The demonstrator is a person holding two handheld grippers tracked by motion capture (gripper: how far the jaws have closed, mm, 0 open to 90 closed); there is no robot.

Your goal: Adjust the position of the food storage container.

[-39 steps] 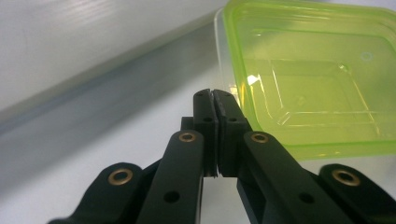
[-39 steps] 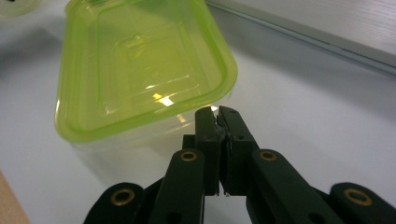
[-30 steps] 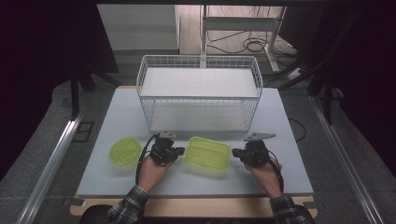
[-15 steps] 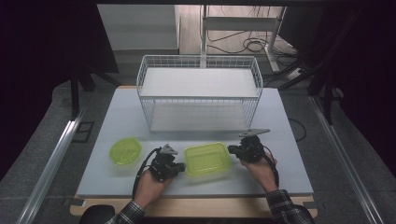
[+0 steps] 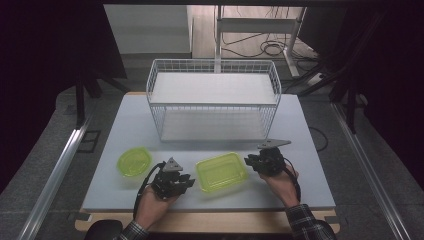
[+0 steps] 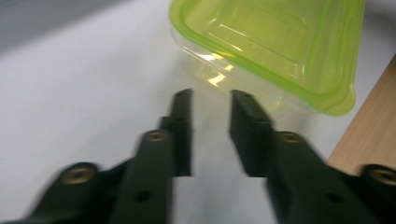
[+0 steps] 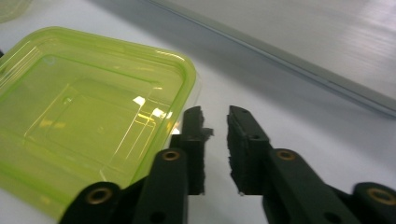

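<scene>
Both tongs (image 6: 211, 100) (image 7: 215, 116), just opening, flank the green container (image 5: 221, 171), gripping nothing.

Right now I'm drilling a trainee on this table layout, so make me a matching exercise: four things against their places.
Things:
1. rectangular green container
2. round green container
3. wire basket
4. right gripper

Places:
A. far half of the table, behind the rest
B. just right of the rectangular container, jaws apart and off it
C. near left of the table
D. between the two grippers

Pairs: 1-D, 2-C, 3-A, 4-B
</scene>
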